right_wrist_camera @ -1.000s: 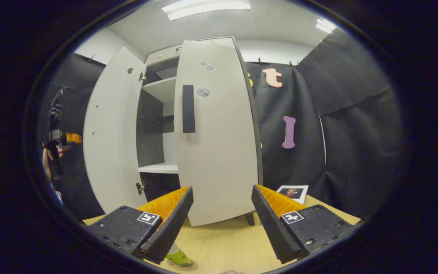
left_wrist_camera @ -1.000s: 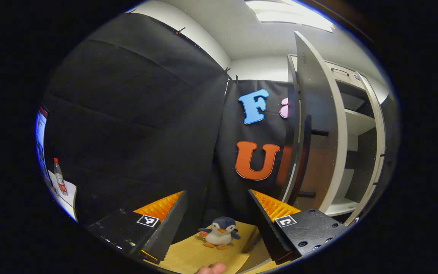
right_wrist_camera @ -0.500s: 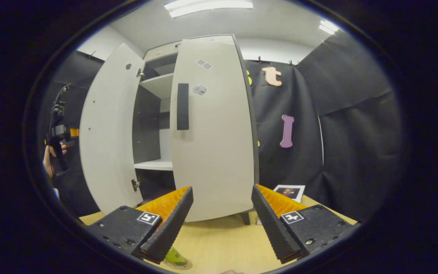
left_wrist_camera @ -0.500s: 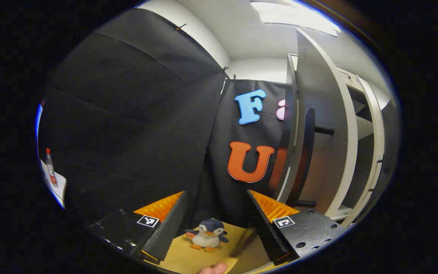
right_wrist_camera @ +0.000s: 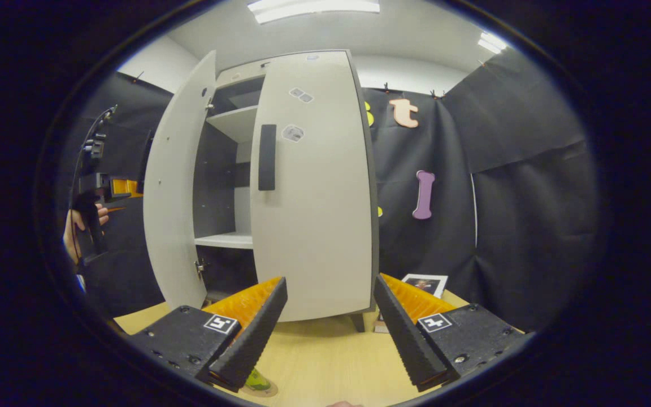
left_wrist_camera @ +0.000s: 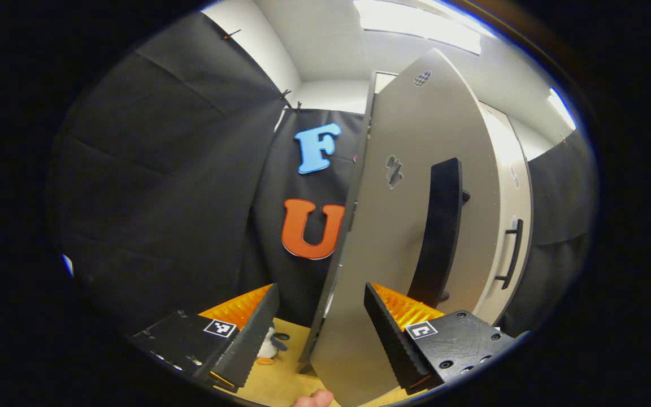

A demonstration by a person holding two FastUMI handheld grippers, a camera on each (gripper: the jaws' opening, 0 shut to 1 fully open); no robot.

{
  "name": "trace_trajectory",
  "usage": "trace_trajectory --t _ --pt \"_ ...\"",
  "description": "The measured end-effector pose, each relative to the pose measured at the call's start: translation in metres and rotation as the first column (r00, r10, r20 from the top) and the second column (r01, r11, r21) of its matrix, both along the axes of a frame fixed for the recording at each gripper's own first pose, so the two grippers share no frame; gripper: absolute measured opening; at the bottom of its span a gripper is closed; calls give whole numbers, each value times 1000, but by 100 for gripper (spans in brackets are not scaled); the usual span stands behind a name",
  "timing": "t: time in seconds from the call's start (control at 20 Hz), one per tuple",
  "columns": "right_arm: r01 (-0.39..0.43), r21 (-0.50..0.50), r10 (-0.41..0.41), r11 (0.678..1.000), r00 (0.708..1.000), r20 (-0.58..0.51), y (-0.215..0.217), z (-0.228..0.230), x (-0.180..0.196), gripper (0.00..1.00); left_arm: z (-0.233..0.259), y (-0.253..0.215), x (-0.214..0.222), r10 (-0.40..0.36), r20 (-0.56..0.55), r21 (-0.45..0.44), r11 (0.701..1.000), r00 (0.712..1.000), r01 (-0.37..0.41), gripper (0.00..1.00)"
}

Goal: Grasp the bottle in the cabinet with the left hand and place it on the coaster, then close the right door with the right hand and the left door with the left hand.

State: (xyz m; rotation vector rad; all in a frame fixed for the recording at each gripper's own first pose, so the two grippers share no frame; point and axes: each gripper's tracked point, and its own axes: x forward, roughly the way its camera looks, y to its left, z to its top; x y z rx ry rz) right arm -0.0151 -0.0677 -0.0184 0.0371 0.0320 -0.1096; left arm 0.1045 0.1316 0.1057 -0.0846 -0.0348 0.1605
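Pale grey, the left door stands partly swung at centre frame in the left gripper view, just beyond the left tool, whose jaws gape wide and hold nothing. Right tool is likewise spread and empty over the worktop, facing the right door; the bottle sits at lower left.

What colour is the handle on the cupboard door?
Black. The handle on the pale grey right door shows best in the right gripper view.

Your left door is standing ajar left of the right door; 1 shelf is lying between them.
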Motion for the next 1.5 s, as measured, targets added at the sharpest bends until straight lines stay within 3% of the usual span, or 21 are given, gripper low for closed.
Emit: trace_trajectory --t 0.15,0.2,0.3,0.5,0.55,0.7,0.75,0.8,1.0,1.05,1.1,1.15,1.2,1.25,1.3,1.5 --pt "26 4 -26 1000 1000 7 -8 2 -3 99 -3 -24 9 -74 -4 -21 997 997 74 99" --pt "33 3 -33 999 999 8 -9 2 -5 100 -3 -26 9 -82 1 -21 996 997 82 95" --pt "37 -5 -37 999 999 8 -9 4 -5 100 0 -33 10 -92 12 -4 996 996 92 100" --pt "19 -13 -19 1000 1000 1 -2 4 0 100 -5 -47 -7 -105 12 16 994 994 105 100" --pt "11 -10 -11 1000 1000 2 2 4 1 100 -11 -54 -16 -108 2 11 994 994 108 95" --pt "-16 -12 17 1000 1000 8 17 5 6 100 -42 -74 -42 -107 -22 -20 994 994 106 95" --pt "-28 -12 28 1000 1000 6 22 4 6 100 -53 -78 -49 -101 -29 -26 995 994 100 100" --pt "-41 -12 41 999 999 1 27 1 6 100 -64 -82 -56 -95 -34 -25 995 995 94 95" --pt "-90 36 91 995 996 -17 50 -9 1 100 -100 -84 -85 -46 -53 -18 999 998 45 95" --pt "-100 58 102 993 995 -24 56 -12 -1 100 -105 -88 -89 -50 -50 -10 999 997 50 100" --pt "-101 71 102 992 994 -24 58 -13 -3 100 -108 -87 -93 -45 -53 16 999 998 46 95" --pt "-99 76 101 992 995 -22 59 -13 -5 100 -111 -83 -98 -35 -57 48 998 998 38 100" --pt "-95 77 97 993 995 -23 59 -12 -6 100 -112 -82 -101 -31 -58 75 997 998 35 95" --pt "-91 76 93 993 995 -23 56 -12 -6 99 -112 -85 -103 -38 -58 86 995 998 43 100" --pt "-85 77 87 993 996 -24 53 -14 -6 99 -112 -89 -104 -51 -56 87 995 997 56 95" --pt "-53 78 54 996 998 -13 36 -13 -6 100 -106 -92 -105 -66 -37 102 992 997 69 95"
